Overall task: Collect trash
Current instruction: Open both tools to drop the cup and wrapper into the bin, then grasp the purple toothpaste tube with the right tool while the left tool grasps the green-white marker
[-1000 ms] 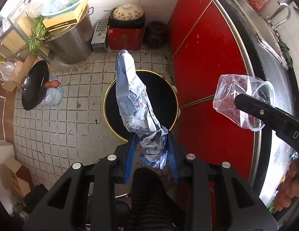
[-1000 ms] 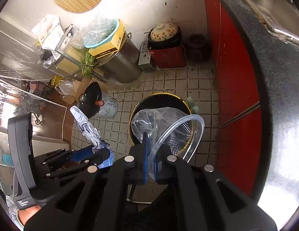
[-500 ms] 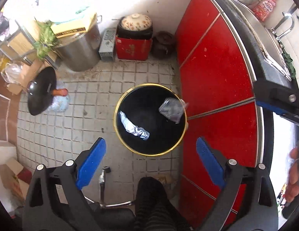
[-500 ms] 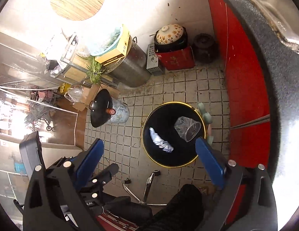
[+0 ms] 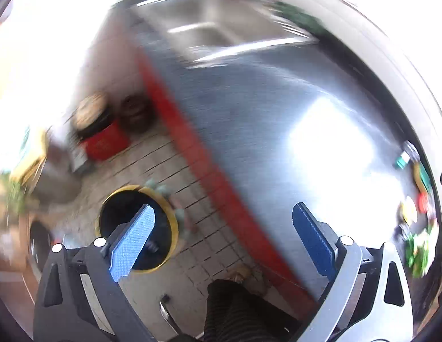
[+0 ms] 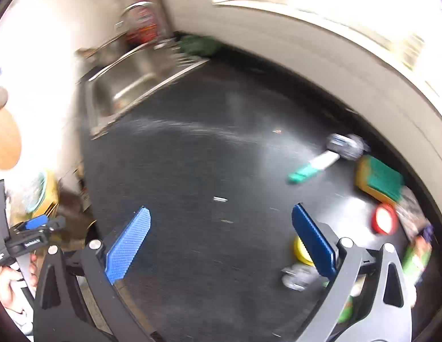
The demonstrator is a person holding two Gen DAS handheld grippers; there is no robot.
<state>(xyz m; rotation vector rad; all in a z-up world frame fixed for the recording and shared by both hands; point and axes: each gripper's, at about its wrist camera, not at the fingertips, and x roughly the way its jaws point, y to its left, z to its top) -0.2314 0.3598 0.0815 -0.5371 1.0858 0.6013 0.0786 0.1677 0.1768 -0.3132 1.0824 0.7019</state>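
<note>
Both tools are empty with jaws spread wide, having just been opening, and nothing is seen between the pads. The left gripper [image 5: 221, 242] is over the counter's edge, with the bin [image 5: 136, 228] below and to its left on the tiled floor (partly hidden behind the left pad). What lies in the bin cannot be made out through the blur. The right gripper [image 6: 219, 242] is over the dark counter [image 6: 192, 156], where the remaining trash is to be found, all of it ahead and to the right of its jaws. From left to right, a clear crumpled piece [image 6: 296, 278] lies beside the right finger, a yellow lid [image 6: 300, 252] is partly hidden behind that finger, a white and green stick [image 6: 313, 166] lies farther ahead, then a sponge [image 6: 379, 178], a red lid [image 6: 384, 218] and a green packet [image 6: 419, 253] at the far right. The step in hand is judged to be the return for the next piece. It is best done by slowing until the view is steady, choosing one item, and bringing the pads down on either side of it before closing. The nearest pieces sit close together, so a neighbour may be caught or pushed. The sink [image 6: 126, 85], far ahead to the left, is well clear of the work.
</note>
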